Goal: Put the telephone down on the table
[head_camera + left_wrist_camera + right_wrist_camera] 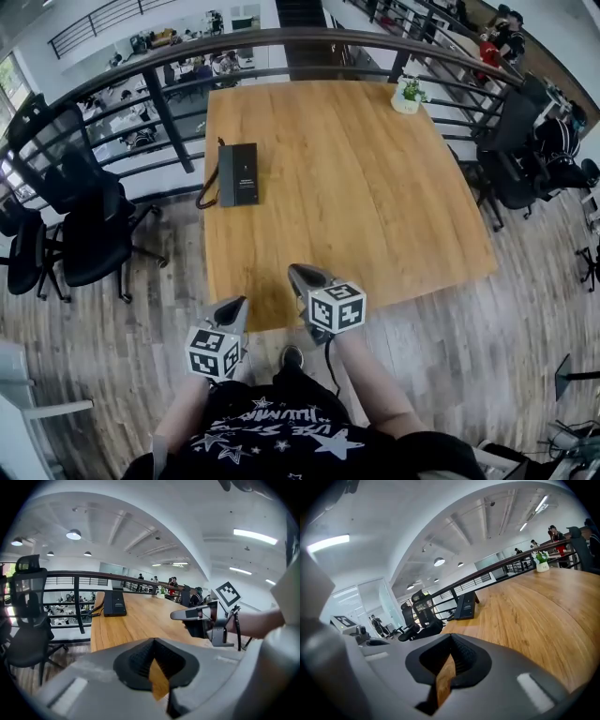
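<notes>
The black telephone (238, 173) lies flat on the left part of the wooden table (375, 187), its cord trailing off the left edge. It also shows far ahead in the left gripper view as the telephone (114, 603) and in the right gripper view as the telephone (466, 605). My left gripper (234, 302) hovers at the table's near edge, shut and empty. My right gripper (298, 272) is just beside it over the near edge, also shut with nothing held. Both are well short of the telephone. Close up, the left gripper (157, 667) and right gripper (447, 667) show only wood through a thin slit.
A small potted plant (409, 94) stands at the table's far right corner. A metal railing (159, 103) runs behind the table. Black office chairs (84, 225) stand to the left and more chairs (516, 159) to the right, on a wood-plank floor.
</notes>
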